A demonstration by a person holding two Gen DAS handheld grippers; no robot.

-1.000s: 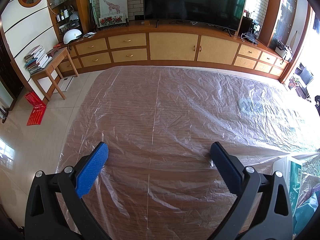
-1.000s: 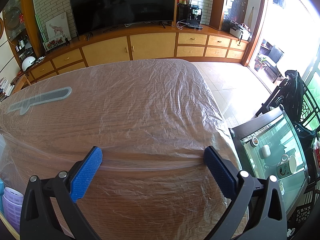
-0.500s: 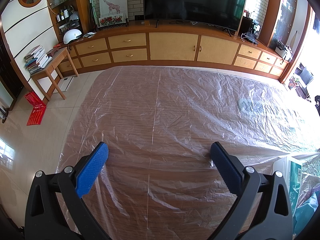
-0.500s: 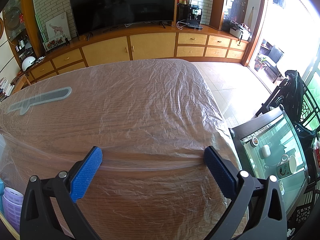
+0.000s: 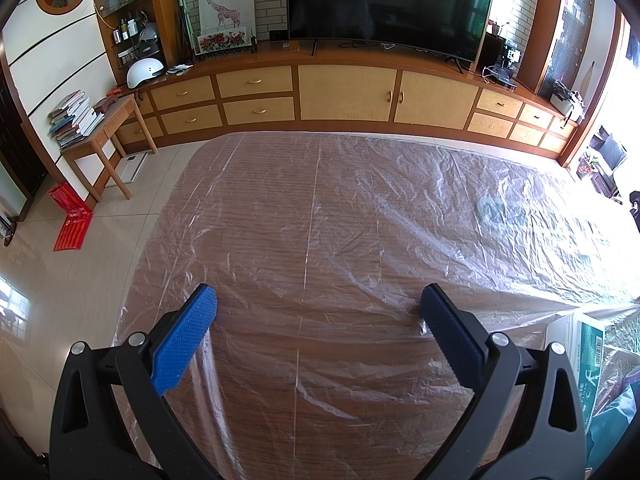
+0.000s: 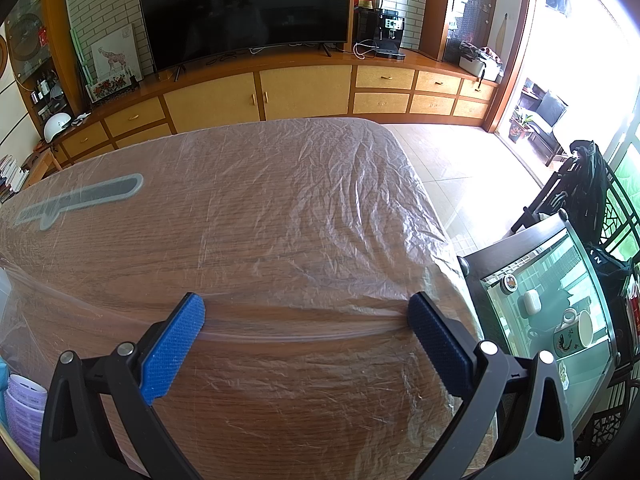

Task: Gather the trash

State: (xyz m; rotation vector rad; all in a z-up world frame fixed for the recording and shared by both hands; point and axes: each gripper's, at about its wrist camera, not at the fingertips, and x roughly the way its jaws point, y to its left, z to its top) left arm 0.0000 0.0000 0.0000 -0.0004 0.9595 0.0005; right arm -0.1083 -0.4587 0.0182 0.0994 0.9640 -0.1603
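Both grippers hang over a long wooden bench (image 5: 320,208) wrapped in crinkled clear plastic sheet (image 5: 420,184). The left gripper (image 5: 318,304) has its blue-padded fingers (image 5: 186,338) spread wide apart with nothing between them, only the plastic-covered wood below. The right gripper (image 6: 304,312) is the same, fingers (image 6: 172,344) well apart and holding nothing, above a taut fold in the sheet near the bench's rounded end. No loose trash lies between or just beside either pair of fingers. In the left wrist view a white and green carton (image 5: 580,356) sits at the right edge, near the right finger, partly under plastic. In the right wrist view a stack of lilac cups (image 6: 22,408) shows at the lower left corner, and a flat grey patch (image 6: 80,200) lies under the sheet at the far left. A glass-topped side table (image 6: 560,292) with mugs stands just beside the bench's end. A dark television (image 5: 384,4) stands on a long wooden cabinet (image 5: 344,92) beyond.
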